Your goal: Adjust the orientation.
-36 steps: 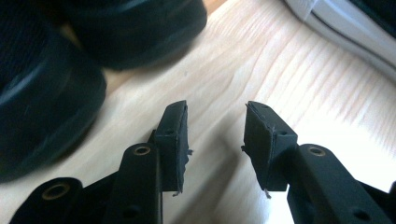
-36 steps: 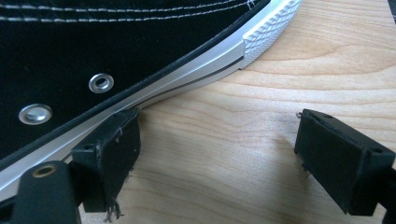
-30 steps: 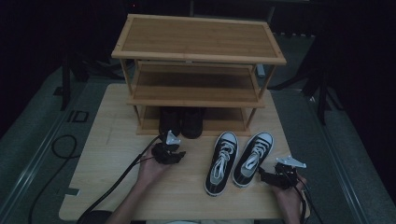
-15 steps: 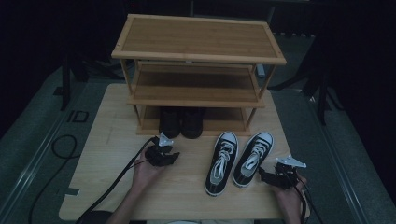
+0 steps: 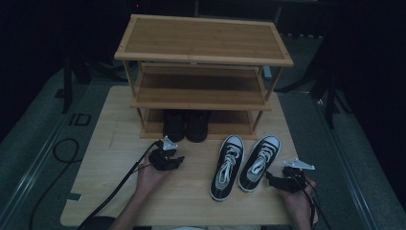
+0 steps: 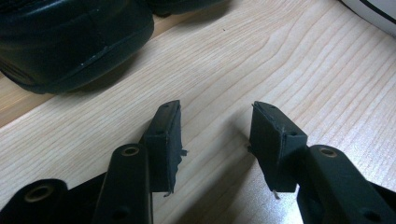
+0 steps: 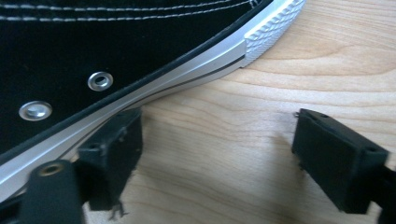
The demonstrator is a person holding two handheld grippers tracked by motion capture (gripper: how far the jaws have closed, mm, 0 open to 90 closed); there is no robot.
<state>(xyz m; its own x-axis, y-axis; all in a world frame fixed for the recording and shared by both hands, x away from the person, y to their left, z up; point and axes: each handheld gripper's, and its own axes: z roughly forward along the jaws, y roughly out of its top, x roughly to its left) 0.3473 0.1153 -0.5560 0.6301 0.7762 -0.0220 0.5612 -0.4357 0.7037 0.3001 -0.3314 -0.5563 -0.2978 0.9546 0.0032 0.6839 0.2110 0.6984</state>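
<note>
A pair of black shoes (image 5: 186, 125) stands on the bottom shelf of a wooden shoe rack (image 5: 203, 38). My left gripper (image 5: 178, 160) lies on the table just in front of them. Its jaws have just been opening, and only bare wood shows between them. In the left gripper view, the gripper (image 6: 215, 109) points past a black shoe (image 6: 70, 42). Two black-and-white sneakers (image 5: 227, 165) (image 5: 258, 162) lie side by side on the table. My right gripper (image 5: 270, 179) sits open at the right sneaker's heel and its jaws have just narrowed a little. In the right gripper view, the gripper (image 7: 217, 121) holds nothing, and the sneaker's white sole (image 7: 187, 60) runs beside one jaw.
The light wooden table (image 5: 119, 124) has bare room to the left of the rack and along its near edge. A cable (image 5: 110, 194) trails from the left gripper toward the near edge. Dark floor surrounds the table.
My left gripper has drawn back slightly from the black shoes toward the near left. The right gripper and both sneakers stay where they were.
</note>
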